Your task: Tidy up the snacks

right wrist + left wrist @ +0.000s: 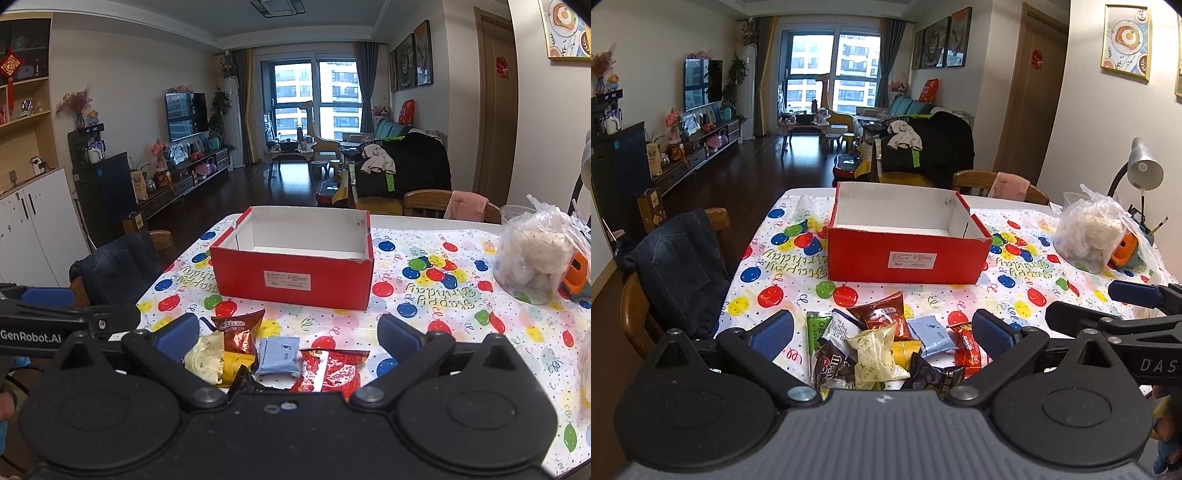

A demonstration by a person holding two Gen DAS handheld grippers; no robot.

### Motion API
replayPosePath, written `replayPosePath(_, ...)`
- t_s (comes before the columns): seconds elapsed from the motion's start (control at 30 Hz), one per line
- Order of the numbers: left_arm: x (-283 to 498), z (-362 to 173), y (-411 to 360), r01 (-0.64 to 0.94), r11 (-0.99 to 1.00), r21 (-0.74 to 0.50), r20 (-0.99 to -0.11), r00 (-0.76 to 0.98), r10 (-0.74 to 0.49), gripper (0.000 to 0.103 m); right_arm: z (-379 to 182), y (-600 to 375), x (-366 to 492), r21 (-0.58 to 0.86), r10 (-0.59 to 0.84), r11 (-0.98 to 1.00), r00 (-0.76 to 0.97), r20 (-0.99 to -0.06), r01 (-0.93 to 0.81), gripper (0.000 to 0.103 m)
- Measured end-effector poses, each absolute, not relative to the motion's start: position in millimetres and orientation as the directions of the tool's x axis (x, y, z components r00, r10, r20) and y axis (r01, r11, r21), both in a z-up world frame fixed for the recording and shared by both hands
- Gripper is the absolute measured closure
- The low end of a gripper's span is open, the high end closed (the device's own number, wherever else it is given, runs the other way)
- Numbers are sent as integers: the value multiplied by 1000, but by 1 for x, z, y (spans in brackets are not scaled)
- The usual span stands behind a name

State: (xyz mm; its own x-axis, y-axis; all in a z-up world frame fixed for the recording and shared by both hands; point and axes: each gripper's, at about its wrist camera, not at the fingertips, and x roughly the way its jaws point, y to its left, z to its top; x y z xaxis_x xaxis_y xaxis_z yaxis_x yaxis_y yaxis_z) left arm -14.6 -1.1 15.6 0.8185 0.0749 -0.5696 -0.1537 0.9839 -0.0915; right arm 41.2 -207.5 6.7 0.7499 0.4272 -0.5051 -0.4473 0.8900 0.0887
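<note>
Left wrist: red box (908, 254) interior bare, white

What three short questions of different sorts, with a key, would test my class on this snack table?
1. True or false: the red cardboard box already holds snacks.
2. The light blue snack packet lies: A) inside the box B) on the balloon-print tablecloth C) in a claw?
3. Fill in: both the left claw and right claw are ____.

Key: 1 false; 2 B; 3 open.
</note>
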Motion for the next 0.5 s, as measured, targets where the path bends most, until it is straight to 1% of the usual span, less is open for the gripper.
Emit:
replayPosePath(0.23, -6, 10, 2, -159, 983, -88, -578, 812, 80, 0, 0, -206, 51, 79, 401, 900, 745, -532, -428, 0)
replayPosePath(0.37, 5, 2, 8, -162, 980, -112, -604, 794, 63, 0, -10, -207, 64, 83, 389, 905, 729, -563, -418, 0)
replayPosePath(0.5, 20, -8, 13, -180, 979, -92, -634, 769, 82, 0, -25, -207, 85, 110, 387, 906, 697, -604, -408, 0)
